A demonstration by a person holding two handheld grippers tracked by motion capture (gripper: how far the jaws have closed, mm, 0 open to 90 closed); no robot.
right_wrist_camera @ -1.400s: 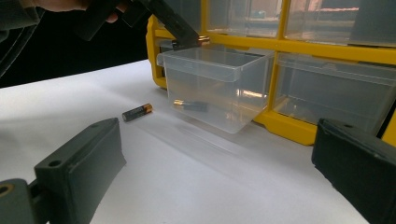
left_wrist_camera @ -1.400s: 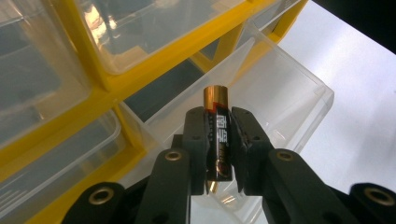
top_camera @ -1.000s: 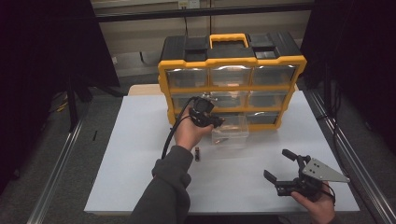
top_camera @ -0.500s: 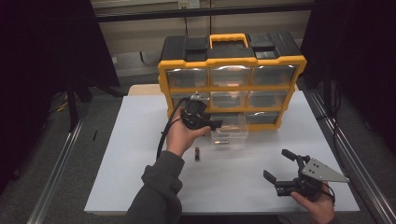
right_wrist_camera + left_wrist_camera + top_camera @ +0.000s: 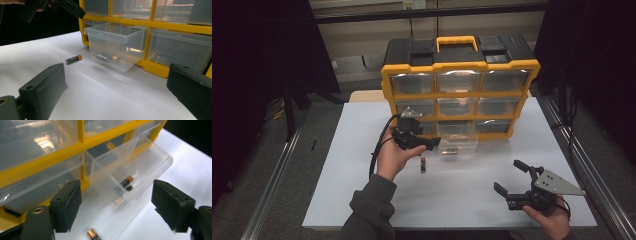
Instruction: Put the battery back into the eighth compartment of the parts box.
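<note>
A yellow drawer organizer (image 5: pixel 459 95) stands at the back of the white table. Its clear bottom-middle drawer (image 5: pixel 457 143) is pulled out, and two batteries (image 5: pixel 105 57) lie inside it. Another battery (image 5: pixel 423 165) lies loose on the table in front of the drawer. My left gripper (image 5: pixel 431 144) hovers just left of the drawer; its jaws have just been opening and nothing is between them. Through its jaws (image 5: pixel 117 195) I look down on the drawer (image 5: pixel 132 172) and the batteries (image 5: pixel 126 182). My right gripper (image 5: pixel 509 176) rests open and empty at the front right.
The organizer's other drawers (image 5: pixel 504 81) are pushed in. The white table surface (image 5: pixel 362 175) stretches to the left and front of the loose battery (image 5: pixel 73 59). Metal rails (image 5: pixel 277 190) run along both sides of the table, and dark curtains stand beyond them.
My left gripper has drawn back leftward from above the drawer, and its jaws have spread apart. The right gripper has kept still.
</note>
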